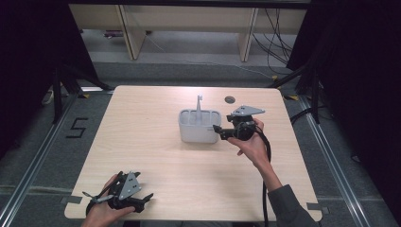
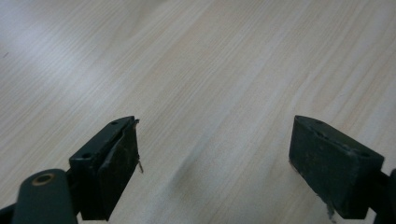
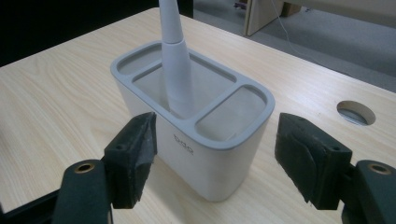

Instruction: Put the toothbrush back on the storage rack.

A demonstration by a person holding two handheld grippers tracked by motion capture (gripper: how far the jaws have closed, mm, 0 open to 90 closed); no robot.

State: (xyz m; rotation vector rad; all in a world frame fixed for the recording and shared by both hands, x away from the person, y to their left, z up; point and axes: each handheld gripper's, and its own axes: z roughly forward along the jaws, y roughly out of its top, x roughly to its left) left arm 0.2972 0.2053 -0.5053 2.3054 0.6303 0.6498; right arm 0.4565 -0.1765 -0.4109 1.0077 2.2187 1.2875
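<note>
Roughly mid-table: white caddy with a white handled tool standing upright in the middle compartment. Right gripper level with the caddy's near end, jaws spread wide either side of its corner, not touching. Looks like a grasp lined up but not closed; squeeze and lift left. Left gripper parked at near table edge, jaws open, holding nothing. Cable hole beyond.

Wooden table with white caddy
</note>
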